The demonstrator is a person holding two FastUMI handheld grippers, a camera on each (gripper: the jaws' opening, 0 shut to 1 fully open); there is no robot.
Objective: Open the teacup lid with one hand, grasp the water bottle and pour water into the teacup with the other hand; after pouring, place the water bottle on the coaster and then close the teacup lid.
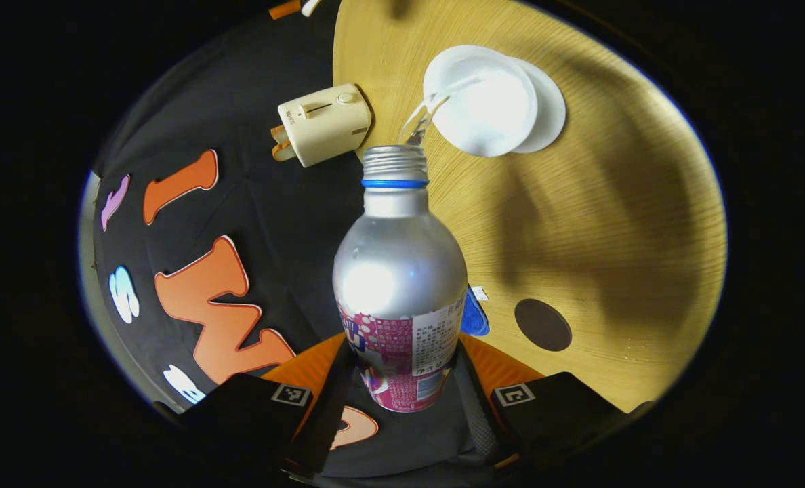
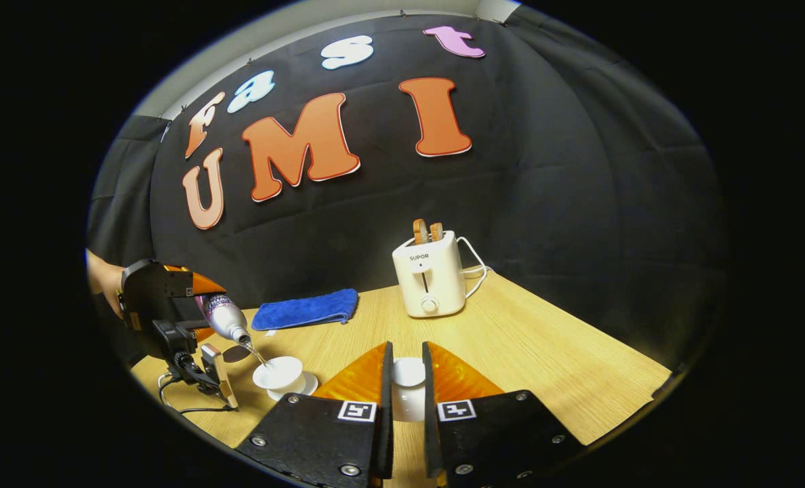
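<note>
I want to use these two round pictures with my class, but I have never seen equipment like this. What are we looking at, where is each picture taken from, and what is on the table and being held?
A person holds a two-finger hand-held gripper in each hand; a fisheye camera rides on each.

The left gripper view looks along the left hand-held gripper, which clamps a silver water bottle, tilted and pouring into a white teacup on its saucer.

The right gripper view looks along the right hand-held gripper, which holds the white teacup lid. It also shows the pouring from the side.

On the wooden table there are also a toaster, a blue cloth and a dark round coaster.
</note>
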